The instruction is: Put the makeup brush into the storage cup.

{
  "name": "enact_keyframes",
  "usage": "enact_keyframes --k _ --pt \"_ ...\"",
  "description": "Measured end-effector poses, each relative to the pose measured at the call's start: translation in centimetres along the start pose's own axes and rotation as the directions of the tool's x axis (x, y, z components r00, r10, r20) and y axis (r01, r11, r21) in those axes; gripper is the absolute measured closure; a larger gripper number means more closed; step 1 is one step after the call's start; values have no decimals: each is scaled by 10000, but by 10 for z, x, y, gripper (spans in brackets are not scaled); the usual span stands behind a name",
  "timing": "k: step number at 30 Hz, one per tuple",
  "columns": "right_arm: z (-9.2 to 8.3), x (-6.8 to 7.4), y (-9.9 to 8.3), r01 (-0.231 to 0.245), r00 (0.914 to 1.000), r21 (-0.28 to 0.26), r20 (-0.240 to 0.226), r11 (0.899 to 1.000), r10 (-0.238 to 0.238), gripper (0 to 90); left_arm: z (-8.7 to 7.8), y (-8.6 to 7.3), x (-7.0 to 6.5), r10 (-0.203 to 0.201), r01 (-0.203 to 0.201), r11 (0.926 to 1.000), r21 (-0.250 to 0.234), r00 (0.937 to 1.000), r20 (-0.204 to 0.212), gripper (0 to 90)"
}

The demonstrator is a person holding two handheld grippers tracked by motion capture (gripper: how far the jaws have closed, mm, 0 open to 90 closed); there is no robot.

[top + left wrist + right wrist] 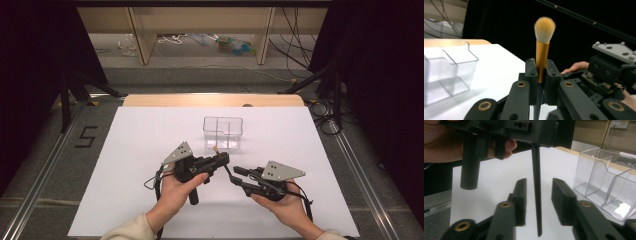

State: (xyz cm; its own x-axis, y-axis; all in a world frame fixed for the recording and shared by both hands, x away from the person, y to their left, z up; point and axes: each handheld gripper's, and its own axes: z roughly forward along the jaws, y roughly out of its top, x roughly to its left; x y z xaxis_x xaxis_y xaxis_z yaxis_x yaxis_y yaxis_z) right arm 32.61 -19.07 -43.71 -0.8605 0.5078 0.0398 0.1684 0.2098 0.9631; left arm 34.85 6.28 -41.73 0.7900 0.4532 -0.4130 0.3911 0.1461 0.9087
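A makeup brush with a pale tuft, gold ferrule and dark handle stands upright between the pads of my left gripper, which is shut on the ferrule. In the high view the left gripper holds the brush just in front of a clear two-compartment box. My right gripper is open: the brush's thin dark handle hangs in the gap between its pads and touches neither. The right gripper sits close to the right of the left one.
The clear box stands empty on the white sheet that covers the table. The left hand and its gripper's grip post fill the top left of the right gripper view. Dark curtains and cables lie beyond the table.
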Motion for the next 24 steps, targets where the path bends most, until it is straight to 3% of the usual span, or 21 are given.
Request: enact_keyframes --k 2,7,10,16,17,20,21,24 --pt "-1 -1 0 -3 10000 205 90 9998 1 567 -1 2 1 410 -409 9991 69 9992 -35 835" --pt "1 -2 -2 -139 9998 386 159 9992 133 477 -3 4 -1 866 -859 9961 198 9956 -348 835" --pt "3 -4 -3 -46 9998 208 171 9998 42 457 -4 5 -2 1055 -1045 9943 230 9932 -493 835" --pt "0 -4 -2 -121 9996 507 268 9986 107 381 -6 7 -3 1422 -1394 9894 394 9867 -785 835" --pt "0 -4 -2 -125 9997 461 219 9989 115 360 -6 9 -3 1686 -1651 9852 468 9819 -858 835" --pt "0 -5 -3 -144 9998 432 137 9990 138 333 -7 9 -4 1582 -1540 9870 456 9812 -1109 835" --pt "0 -5 -3 -144 9998 432 137 9990 138 333 -8 10 -3 1802 -1760 9832 489 9783 -1025 835" --pt "-1 -5 -3 -90 9998 484 160 9988 82 314 -9 11 -4 1907 -1856 9813 517 9739 -1227 835"
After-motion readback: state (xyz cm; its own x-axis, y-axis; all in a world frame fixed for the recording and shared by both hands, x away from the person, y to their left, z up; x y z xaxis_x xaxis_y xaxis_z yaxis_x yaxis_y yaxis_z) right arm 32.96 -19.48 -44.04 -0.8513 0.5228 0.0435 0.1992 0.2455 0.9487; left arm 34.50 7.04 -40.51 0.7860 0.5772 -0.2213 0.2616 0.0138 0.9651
